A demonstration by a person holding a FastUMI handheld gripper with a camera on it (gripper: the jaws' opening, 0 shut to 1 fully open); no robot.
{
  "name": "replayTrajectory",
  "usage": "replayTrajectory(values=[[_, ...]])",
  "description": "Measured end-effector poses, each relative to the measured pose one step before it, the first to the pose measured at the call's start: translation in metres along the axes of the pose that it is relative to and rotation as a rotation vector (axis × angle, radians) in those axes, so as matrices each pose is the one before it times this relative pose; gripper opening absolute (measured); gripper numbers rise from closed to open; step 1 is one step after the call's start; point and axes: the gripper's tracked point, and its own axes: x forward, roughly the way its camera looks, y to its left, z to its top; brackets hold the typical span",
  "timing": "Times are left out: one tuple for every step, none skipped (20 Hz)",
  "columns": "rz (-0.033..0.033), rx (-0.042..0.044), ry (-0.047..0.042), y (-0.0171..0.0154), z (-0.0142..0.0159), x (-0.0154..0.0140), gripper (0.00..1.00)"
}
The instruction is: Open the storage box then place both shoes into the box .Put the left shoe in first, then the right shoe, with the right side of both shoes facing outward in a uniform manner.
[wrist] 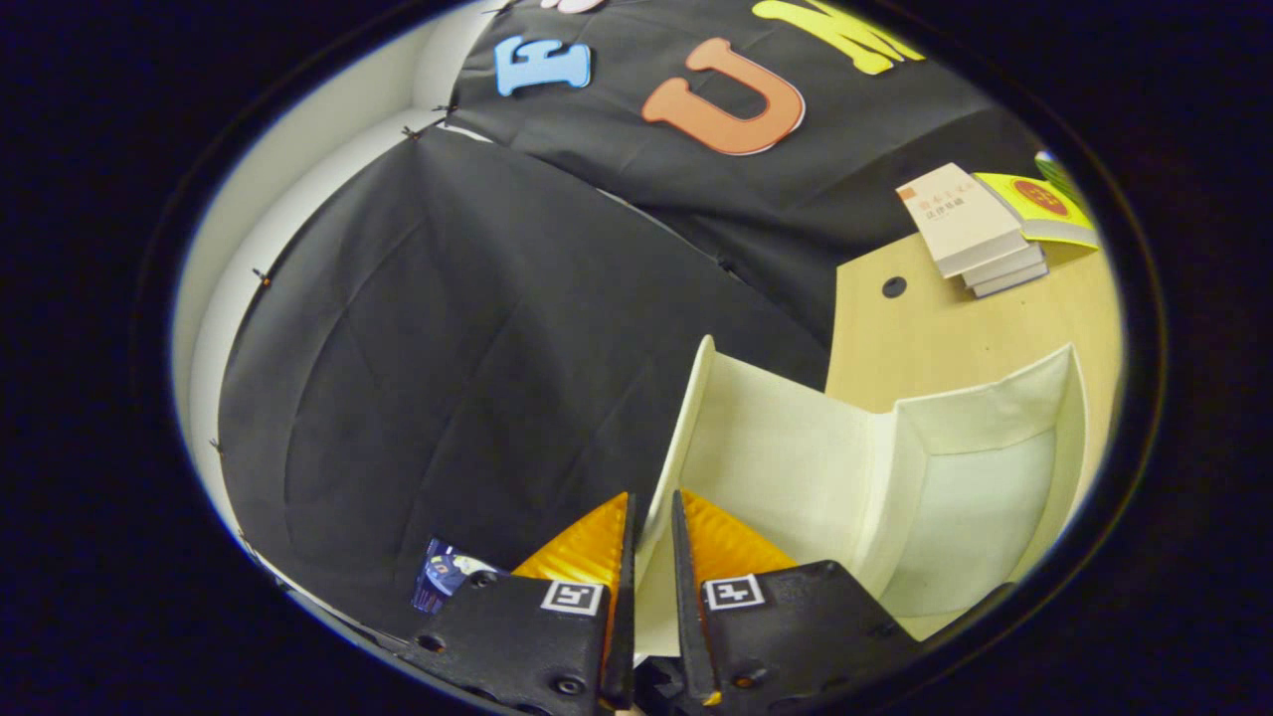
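White fabric storage box point(796, 447) lid, gripper point(651, 512) jaws clamping its edge

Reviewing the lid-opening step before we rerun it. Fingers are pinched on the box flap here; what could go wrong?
1. The gripper is shut on just the thin edge of the flap; the flap could slip out mid-swing and drop back over the box.
2. Pulling on the flap may drag or tip the light-looking box across the table.
3. The books lie just beyond the box; a sliding box could bump them.
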Motion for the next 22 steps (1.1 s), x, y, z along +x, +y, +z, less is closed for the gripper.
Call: replayTrajectory(values=[[-0.01415, -0.01756, -0.01086, -0.00199, -0.00074, 0.00321, 0.26], [-0.01426, -0.02187, -0.01333, -0.00322, 0.00022, 0.00024, 0.36], [-0.02193, -0.01910, -0.00861, -0.00443, -0.00013, 0.00162, 0.42], [-0.01905, -0.01028, -0.00330, -0.00423, -0.00184, -0.00351, 0.51], [-0.01393, -0.00792, 0.00808, -0.00302, -0.00274, -0.00288, 0.59], [-0.01925, -0.00088, 0.01103, -0.00582, -0.00238, -0.00305, 0.67], [-0.02762, 0.00497, 0.00479, -0.00740, -0.00003, -0.00348, 0.76], [-0.05994, 0.01130, 0.01158, -0.01555, -0.00142, -0.00528, 0.84], [-0.05067, 0.01285, 0.01265, -0.01687, -0.00060, -0.00520, 0.92], [-0.02867, 0.00258, 0.00847, -0.00933, -0.00138, -0.00502, 0.99], [-0.02237, -0.01947, 0.01151, -0.01025, -0.00015, -0.00361, 1.00], [-0.03559, -0.02979, 0.01064, -0.01485, -0.00088, -0.00282, 1.00], [-0.03293, -0.02636, -0.00206, -0.01489, 0.00212, -0.00538, 1.00], [-0.03717, -0.02264, 0.00401, -0.01485, 0.00022, -0.00259, 1.00], [-0.02122, -0.01121, -0.00178, -0.01376, 0.00092, -0.00289, 1.00], [-0.02551, -0.00964, 0.00710, -0.01276, -0.00137, -0.00465, 1.00], [-0.01919, -0.00056, 0.00592, -0.01049, -0.00106, -0.00180, 1.00], [-0.00667, -0.00087, 0.00272, -0.01123, -0.00352, -0.00424, 1.00], [-0.00579, -0.00457, 0.00731, -0.01025, -0.00457, -0.00374, 1.00], [-0.01432, -0.01012, 0.00430, -0.01256, -0.00214, -0.00437, 1.00], [-0.01893, -0.01816, 0.00527, -0.01317, -0.00398, -0.00487, 1.00], [-0.02992, -0.01910, 0.00293, -0.01574, -0.00236, -0.00620, 1.00]])
